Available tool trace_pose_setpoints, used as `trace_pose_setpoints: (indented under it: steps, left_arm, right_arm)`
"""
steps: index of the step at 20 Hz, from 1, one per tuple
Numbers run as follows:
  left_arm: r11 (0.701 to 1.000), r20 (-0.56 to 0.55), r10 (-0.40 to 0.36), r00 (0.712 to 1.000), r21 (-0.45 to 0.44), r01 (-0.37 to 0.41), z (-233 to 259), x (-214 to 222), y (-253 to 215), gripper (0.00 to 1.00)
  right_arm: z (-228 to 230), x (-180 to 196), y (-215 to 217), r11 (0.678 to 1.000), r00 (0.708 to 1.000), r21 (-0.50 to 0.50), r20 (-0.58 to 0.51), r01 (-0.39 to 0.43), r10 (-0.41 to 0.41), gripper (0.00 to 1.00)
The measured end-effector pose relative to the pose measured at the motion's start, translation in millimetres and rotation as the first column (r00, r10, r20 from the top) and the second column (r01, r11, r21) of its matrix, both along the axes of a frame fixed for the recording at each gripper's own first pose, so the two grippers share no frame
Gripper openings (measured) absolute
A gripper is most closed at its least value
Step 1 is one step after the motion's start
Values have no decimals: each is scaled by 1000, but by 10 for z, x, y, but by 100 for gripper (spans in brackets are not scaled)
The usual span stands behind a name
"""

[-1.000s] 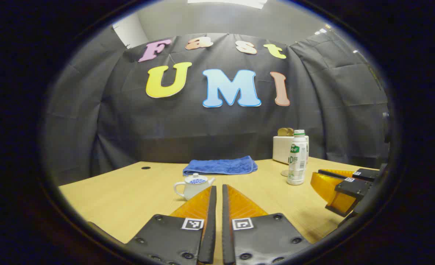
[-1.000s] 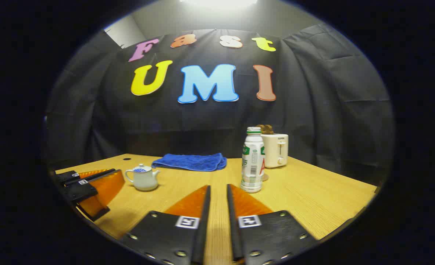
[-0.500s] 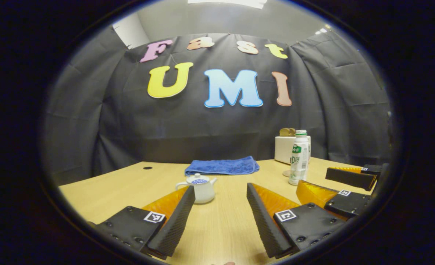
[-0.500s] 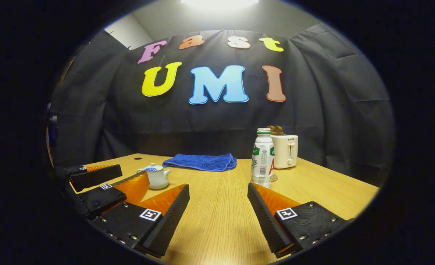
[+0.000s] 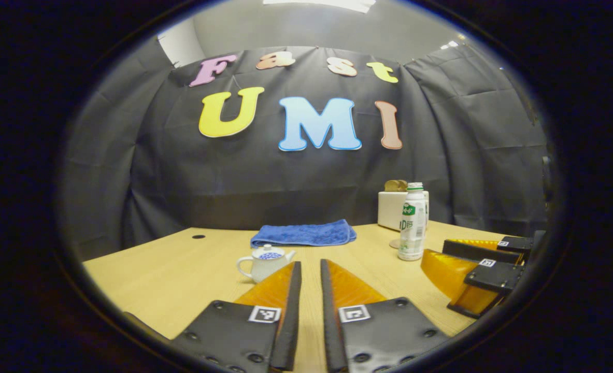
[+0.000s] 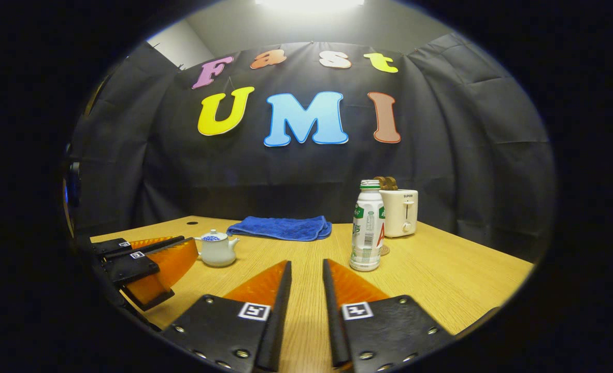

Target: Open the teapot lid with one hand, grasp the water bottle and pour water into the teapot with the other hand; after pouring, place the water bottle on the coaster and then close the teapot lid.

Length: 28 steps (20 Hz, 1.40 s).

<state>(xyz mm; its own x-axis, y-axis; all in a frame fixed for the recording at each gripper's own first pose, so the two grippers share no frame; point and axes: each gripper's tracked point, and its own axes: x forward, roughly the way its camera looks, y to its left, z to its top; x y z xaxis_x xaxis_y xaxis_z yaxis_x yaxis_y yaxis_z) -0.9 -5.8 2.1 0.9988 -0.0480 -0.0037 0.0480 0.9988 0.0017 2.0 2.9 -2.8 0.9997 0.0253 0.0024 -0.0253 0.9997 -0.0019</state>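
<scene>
A: Where is the teapot (image 5: 264, 261)?
B: It sits on the tabletop (image 5: 182, 269), toward the left side, lid (image 5: 272, 253) on, spout pointing right and handle left as the left gripper view has it. In the right gripper view the teapot (image 6: 216, 249) stands just beyond the left tool as seen from the side.

A: And the water bottle (image 6: 367, 226)?
B: Upright toward the right side of the tabletop (image 6: 441, 274), cap on. A small round coaster (image 6: 384, 250) lies just behind it, partly hidden. In the left gripper view the water bottle (image 5: 411, 221) stands in front of a white toaster (image 5: 389, 209).

A: What else is out there?
B: A folded blue towel (image 6: 280, 228) near the far edge, between teapot and bottle. The toaster (image 6: 402, 204) is near the far right corner, with something brown poking out of its top.

A: The tools?
B: The left tool (image 5: 310, 269) hovers low over the near edge, fingers nearly together with a narrow gap, holding nothing; the teapot is just ahead to its left. The right tool (image 6: 306, 272) is likewise almost closed and empty, well short of the bottle. Each shows at the side of the other's view: right tool (image 5: 472, 256), left tool (image 6: 153, 248).
</scene>
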Motion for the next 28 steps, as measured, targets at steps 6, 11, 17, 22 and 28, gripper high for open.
trace_pose_setpoints:
  steps: [6, 11, 17, 22, 28]
  left_arm:
    - [1000, 2, 1, 1000, -1, -1, -1, -5, 2, 92]
    - [998, 2, -65, 998, -3, 65, 5, -20, -109, 100]
    - [997, 2, -77, 997, -5, 77, 23, -8, -114, 99]
    - [999, 1, -51, 999, -3, 51, 26, 0, -63, 99]
    - [1000, 30, 7, 1000, 9, -8, 116, 53, 131, 99]
  right_arm:
    - [20, -5, -6, 1000, 1000, 2, 1, 4, -4, 74]
    - [8, -11, -151, 995, 995, 5, -8, 96, -96, 98]
    - [25, 17, -137, 1000, 1000, 0, 2, -20, 20, 96]
    - [18, 12, -198, 998, 998, 22, -1, -57, 57, 95]
    - [74, 72, -497, 997, 1000, 71, -1, -25, 25, 95]
